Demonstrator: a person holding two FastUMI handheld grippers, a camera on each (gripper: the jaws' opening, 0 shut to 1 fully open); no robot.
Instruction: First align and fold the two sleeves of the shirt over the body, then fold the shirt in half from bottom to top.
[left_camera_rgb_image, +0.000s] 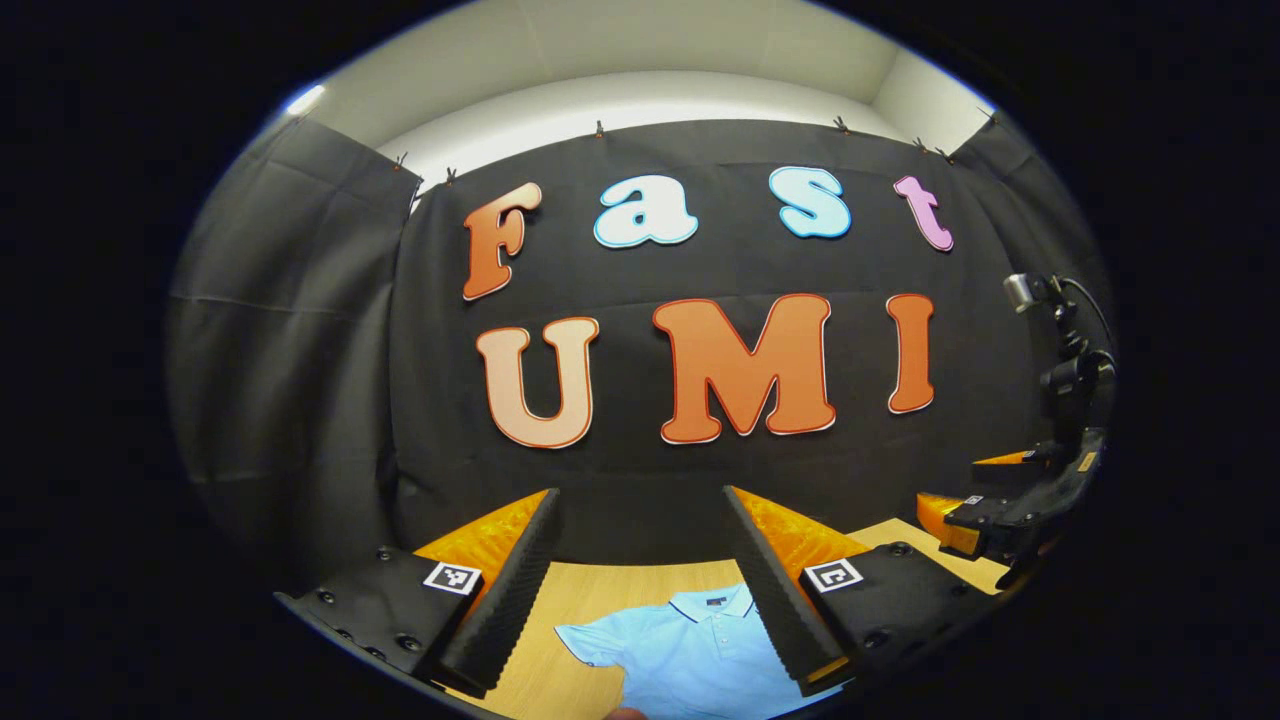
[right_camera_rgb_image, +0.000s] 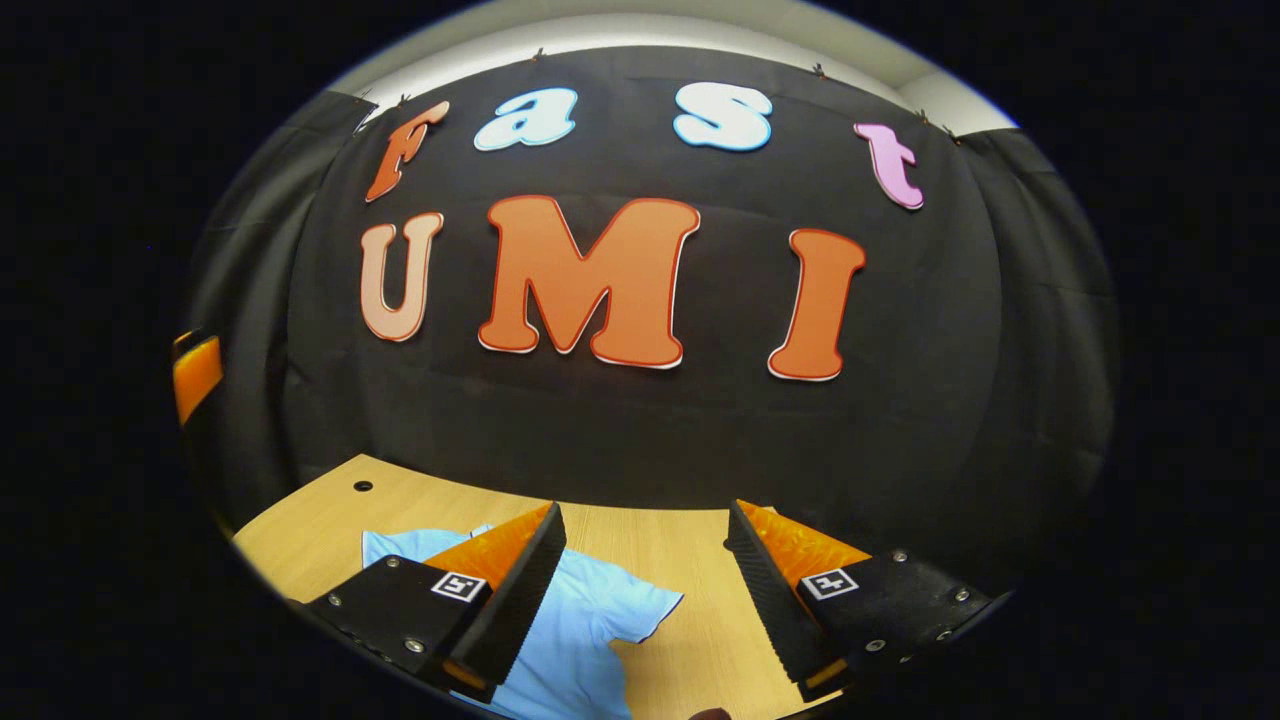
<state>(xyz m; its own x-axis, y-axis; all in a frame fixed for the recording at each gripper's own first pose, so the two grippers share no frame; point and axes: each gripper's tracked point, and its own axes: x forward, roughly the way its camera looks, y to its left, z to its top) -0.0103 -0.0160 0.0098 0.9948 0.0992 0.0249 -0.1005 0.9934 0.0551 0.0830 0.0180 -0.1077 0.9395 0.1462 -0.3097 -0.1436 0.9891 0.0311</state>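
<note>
The light blue shirt (left_camera_rgb_image: 690, 650) is lying flat on the wooden table (right_camera_rgb_image: 660, 545), collar toward the booth's wall, and both short sleeves are spreading out to the sides. Nothing is folded yet, so I judge the task is only beginning. The shirt is probably laid open like this so that each sleeve can be reached from its own side.

The left gripper (left_camera_rgb_image: 640, 590) is hanging above the shirt, near the collar (left_camera_rgb_image: 712, 603), and its jaws are standing wide apart. It is touching nothing and carrying nothing. In the left gripper view one sleeve (left_camera_rgb_image: 590, 640) is showing to the left of the collar.

The right gripper (right_camera_rgb_image: 645, 590) is also hanging above the table, over the shirt's other sleeve (right_camera_rgb_image: 630, 610) and the bare wood just beside it. Its jaws are spread wide too, and nothing is between them. In the left gripper view this same gripper is showing farther off, to the right of the shirt.

Both grippers seem to be waiting high, perhaps to look over the shirt before coming down on the sleeves.
</note>
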